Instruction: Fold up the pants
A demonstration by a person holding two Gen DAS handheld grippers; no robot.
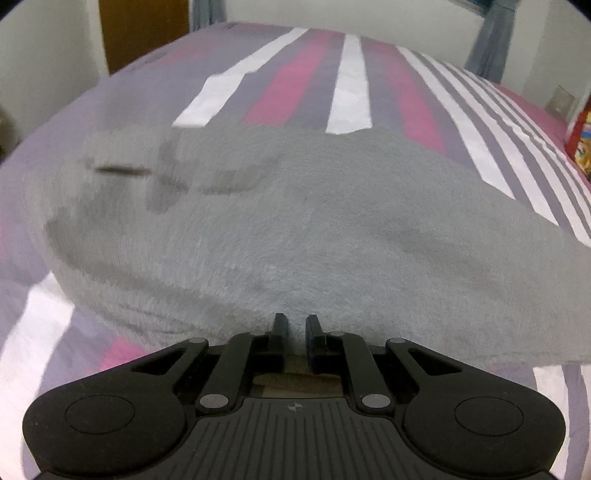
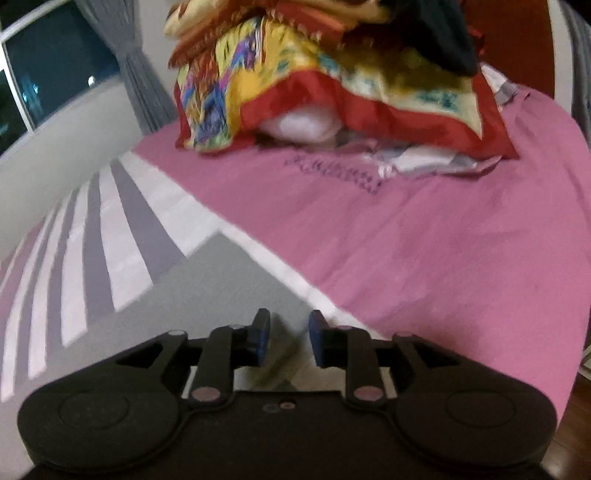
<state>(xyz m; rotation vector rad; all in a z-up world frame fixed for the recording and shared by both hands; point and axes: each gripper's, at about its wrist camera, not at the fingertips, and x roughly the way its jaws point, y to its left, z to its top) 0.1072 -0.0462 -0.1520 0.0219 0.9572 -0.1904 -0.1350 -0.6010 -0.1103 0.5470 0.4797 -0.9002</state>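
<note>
The grey fleece pants [image 1: 295, 221] lie in a wide bulging fold across the striped bed sheet [image 1: 351, 92] in the left wrist view. My left gripper [image 1: 295, 328] is at their near edge, shut on a pinch of the grey fabric, which rises between its fingers. In the right wrist view a flat corner of the pants [image 2: 207, 295] lies under my right gripper [image 2: 288, 332]. Its blue-padded fingers [image 2: 260, 332] stand apart, open, with nothing between them. The picture is blurred.
A pile of red and yellow patterned cloths [image 2: 314, 85] sits on the pink part of the sheet [image 2: 406, 240] ahead of the right gripper. A grey curtain [image 2: 136, 74] and dark window [image 2: 44, 66] are behind. A brown door [image 1: 144, 33] stands beyond the bed.
</note>
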